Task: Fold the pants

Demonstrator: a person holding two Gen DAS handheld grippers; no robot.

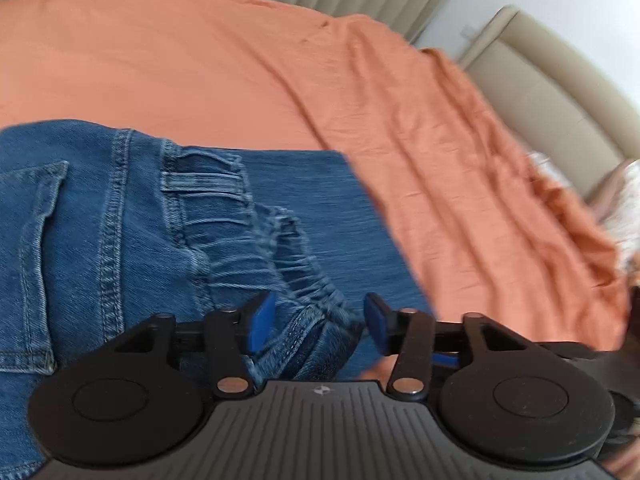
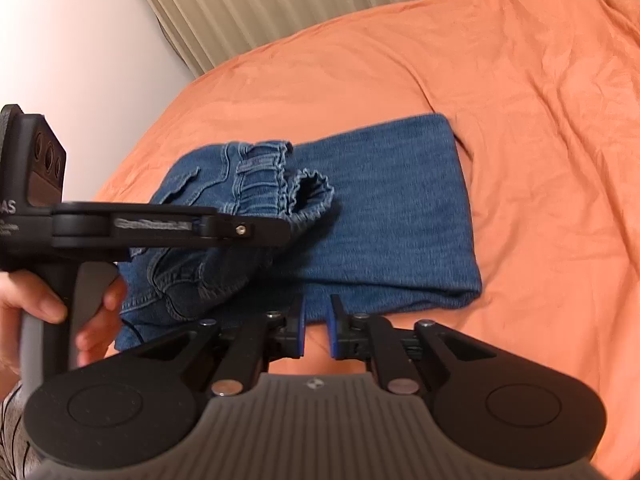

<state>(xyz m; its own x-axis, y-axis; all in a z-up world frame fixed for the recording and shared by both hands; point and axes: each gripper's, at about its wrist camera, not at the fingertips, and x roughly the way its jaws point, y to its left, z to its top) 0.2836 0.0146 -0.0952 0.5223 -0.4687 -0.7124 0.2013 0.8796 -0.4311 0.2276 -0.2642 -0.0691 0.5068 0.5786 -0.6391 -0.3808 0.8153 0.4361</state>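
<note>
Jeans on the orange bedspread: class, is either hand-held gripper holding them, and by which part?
Neither. The left hand-held gripper stands open astride the jeans' elastic waistband; the right hand-held gripper grips nothing.

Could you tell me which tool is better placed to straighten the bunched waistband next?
Probably left: the left tool stands open astride the waistband; the right tool sits nearly closed at the jeans' near edge.

Pants [image 2: 380,216] are mid-blue denim with lighter blue stitching, faded at the gathered waistband [image 1: 256,216]. Bedsheet [image 2: 540,120] is plain orange, no pattern. Both grippers are matte black with blue pads: left gripper [image 1: 318,324], right gripper [image 2: 316,330]. Curtain [image 2: 280,4] is beige with vertical pleats. Wall [image 2: 72,40] is white. Headboard [image 1: 560,92] is cream. Bottom-left of the right wrist view, fabric [image 2: 12,432] is light grey with dark lines.
</note>
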